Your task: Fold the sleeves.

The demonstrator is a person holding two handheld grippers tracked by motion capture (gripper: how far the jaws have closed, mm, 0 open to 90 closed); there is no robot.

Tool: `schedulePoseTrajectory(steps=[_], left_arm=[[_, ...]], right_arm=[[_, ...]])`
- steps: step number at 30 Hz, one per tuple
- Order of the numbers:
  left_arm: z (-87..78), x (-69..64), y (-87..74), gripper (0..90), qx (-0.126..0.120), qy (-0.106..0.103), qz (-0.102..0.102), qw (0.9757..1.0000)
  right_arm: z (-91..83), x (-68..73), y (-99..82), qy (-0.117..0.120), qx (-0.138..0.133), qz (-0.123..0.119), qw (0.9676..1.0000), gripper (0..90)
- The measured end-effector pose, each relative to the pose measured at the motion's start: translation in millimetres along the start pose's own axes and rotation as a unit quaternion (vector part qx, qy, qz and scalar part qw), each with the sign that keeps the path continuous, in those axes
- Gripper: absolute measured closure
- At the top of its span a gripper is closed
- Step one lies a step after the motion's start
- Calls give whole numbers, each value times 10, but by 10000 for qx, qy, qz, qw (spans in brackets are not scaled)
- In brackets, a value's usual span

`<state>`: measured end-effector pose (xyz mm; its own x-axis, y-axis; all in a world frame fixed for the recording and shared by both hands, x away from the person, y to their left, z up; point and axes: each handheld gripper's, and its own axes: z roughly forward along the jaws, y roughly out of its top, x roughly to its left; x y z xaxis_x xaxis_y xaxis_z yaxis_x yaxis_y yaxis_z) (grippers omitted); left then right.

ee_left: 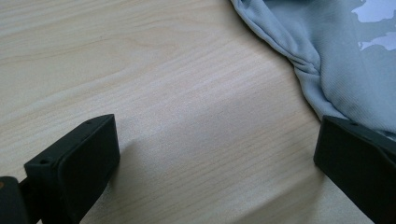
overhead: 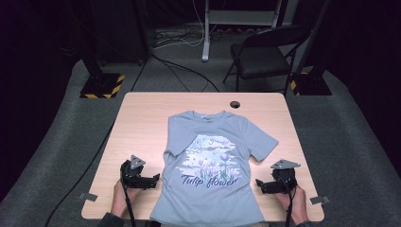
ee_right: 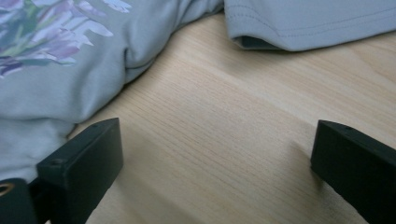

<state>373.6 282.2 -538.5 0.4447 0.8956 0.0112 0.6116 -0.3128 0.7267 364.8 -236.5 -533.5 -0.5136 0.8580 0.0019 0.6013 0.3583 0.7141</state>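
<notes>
While both grippers sit low at the near corners of the wooden table [overhead: 142, 113], the item in hand is a grey T-shirt [overhead: 208, 198], printed with flowers and the words "Tulip flower", lying face up and spread flat along the table's middle, collar toward the far edge and hem at the near edge. Left gripper [overhead: 152, 181]: released, jaws spread wide over bare wood, just beside the shirt's left side seam; in the left gripper view the cloth edge [ee_left: 308, 70] lies against the right-hand jaw. Right gripper [overhead: 262, 186]: likewise released, jaws wide apart, pointed inward at the shirt's right side; in the right gripper view the body of the shirt [ee_right: 56, 93] runs up to the left-hand jaw and the sleeve hem [ee_right: 299, 32] lies beyond. Nothing is grasped. Step judged: the approach before a first hold, probably for folding. Next move, as judged: each gripper slides inward until one jaw passes under the side edge, then closes on the cloth alone, both sides matched so the fabric lifts evenly without dragging or bunching.
</notes>
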Motion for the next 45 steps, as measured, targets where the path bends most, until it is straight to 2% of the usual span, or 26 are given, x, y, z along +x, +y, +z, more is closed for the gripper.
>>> schedulePoseTrajectory(steps=[6, 13, 20, 32, 41, 45], left_arm=[[0, 1, 0, 0, 0, -3, 5, 10000], [-6, -4, -7, 0, -8, 7, 1, 10000], [-6, -4, -6, 0, -4, 6, 2, 10000], [-6, -4, -7, 0, -7, 3, -1, 10000], [-2, -4, -4, 0, -14, -4, -10, 10000], [-3, -4, -4, 0, -11, -1, -9, 10000]], right_arm=[[-92, 7, 124, 16, -118, 100, 9999, 28], [-72, -62, 269, 65, -30, 152, 9999, 32], [-22, -225, 407, 73, 7, 337, 9994, 32], [167, -533, 648, -76, 123, 548, 9984, 31], [271, -751, 770, -132, 247, 840, 9961, 29], [310, -826, 807, -87, 290, 946, 9950, 28]])
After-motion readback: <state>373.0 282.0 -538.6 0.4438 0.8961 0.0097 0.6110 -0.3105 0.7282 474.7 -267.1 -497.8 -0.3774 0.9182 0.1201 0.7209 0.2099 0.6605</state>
